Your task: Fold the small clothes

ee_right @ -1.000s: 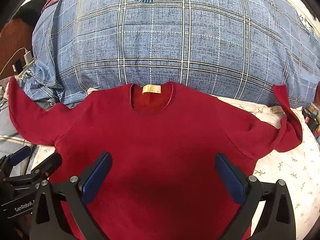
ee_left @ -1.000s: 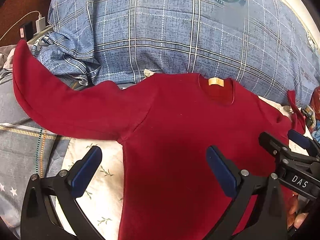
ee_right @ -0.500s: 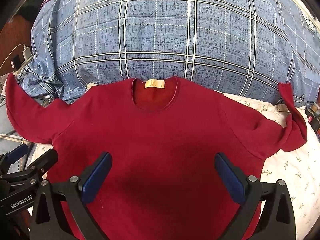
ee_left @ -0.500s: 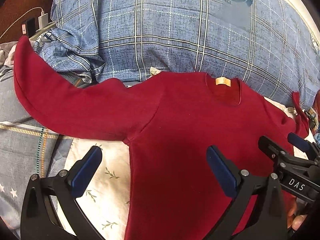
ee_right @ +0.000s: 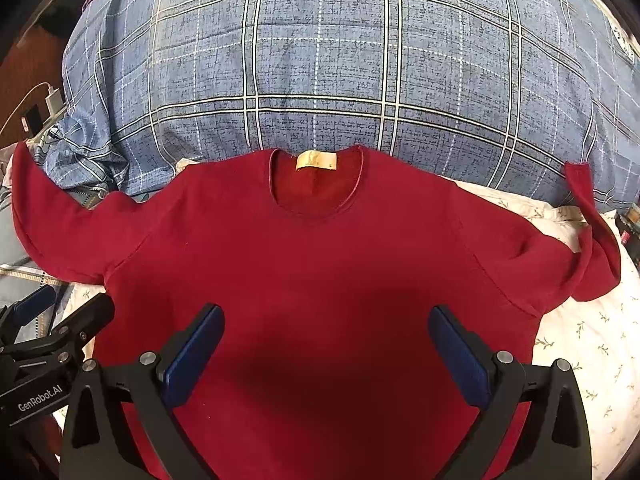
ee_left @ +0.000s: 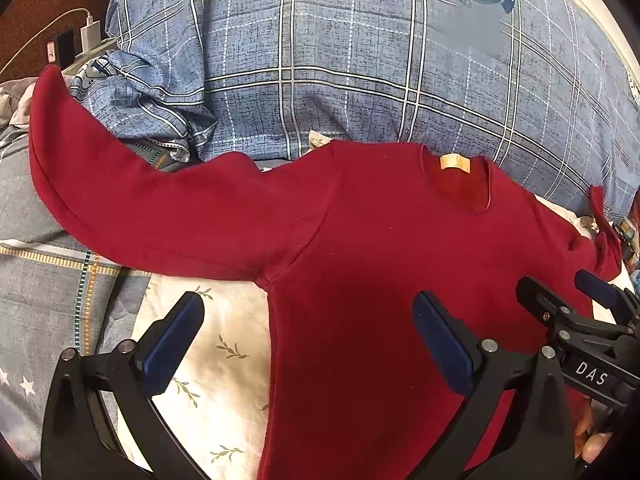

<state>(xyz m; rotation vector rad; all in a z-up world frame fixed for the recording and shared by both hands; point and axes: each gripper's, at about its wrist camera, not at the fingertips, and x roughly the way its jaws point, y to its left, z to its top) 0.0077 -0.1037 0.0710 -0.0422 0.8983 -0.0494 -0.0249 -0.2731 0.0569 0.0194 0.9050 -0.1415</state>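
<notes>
A dark red long-sleeved top (ee_left: 384, 248) (ee_right: 320, 264) lies spread flat on the bed, neck and yellow label (ee_right: 315, 161) at the far side. Its left sleeve (ee_left: 132, 196) stretches out and curls up over the bedding; its right sleeve (ee_right: 588, 248) is bent, cuff standing up. My left gripper (ee_left: 308, 320) hovers open over the left armpit and side seam, empty. My right gripper (ee_right: 326, 328) hovers open above the chest, empty. Each gripper shows at the edge of the other's view.
A blue plaid duvet (ee_right: 360, 60) bulges just behind the collar. A white sheet with leaf print (ee_left: 216, 344) lies under the top. A grey patterned cover (ee_left: 44, 280) is on the left. A charger and cable (ee_left: 90, 34) sit at the far left.
Both grippers have drifted slightly, the left one a little leftward so more white sheet shows beside the top. The top itself has not moved. Both stay open.
</notes>
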